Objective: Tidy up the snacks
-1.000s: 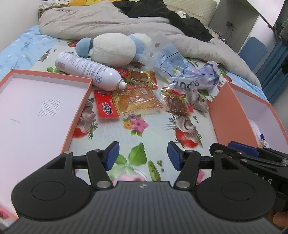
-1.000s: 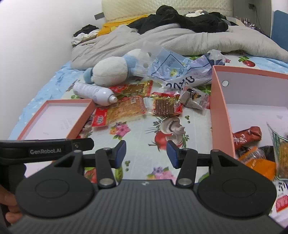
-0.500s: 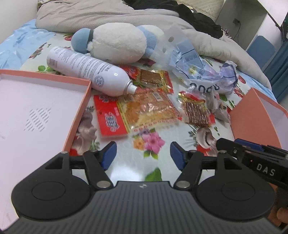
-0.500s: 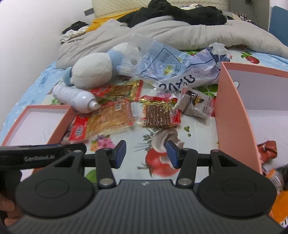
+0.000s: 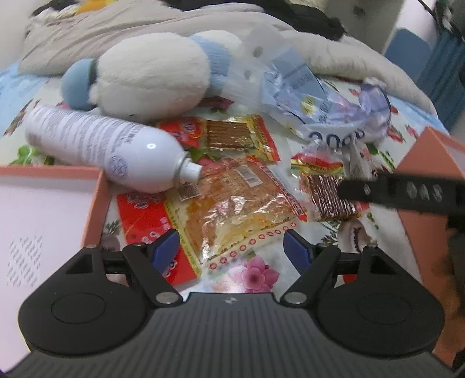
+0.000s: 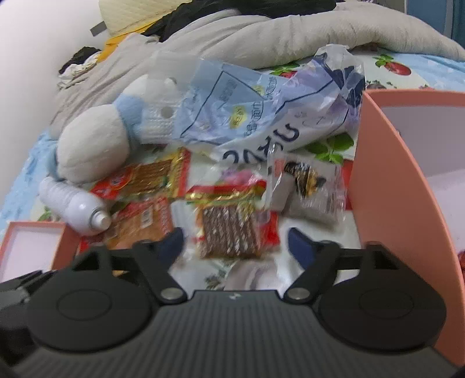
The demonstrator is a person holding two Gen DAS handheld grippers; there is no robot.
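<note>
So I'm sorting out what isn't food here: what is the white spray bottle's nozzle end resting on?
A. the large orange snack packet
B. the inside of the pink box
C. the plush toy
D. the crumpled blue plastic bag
A: the white spray bottle lies on its side with its nozzle overlapping the large orange snack packet.

A bed fills both views, its sheet (image 5: 255, 276) printed with flowers, leaves and red fruit on white, pale blue toward the left edge; a rumpled grey duvet (image 6: 261, 37) lies across the far end, dark clothing (image 6: 221, 8) heaped on it; a plain white wall (image 6: 37, 52) stands at left; blue curtain (image 5: 444, 75) hangs at far right.
</note>
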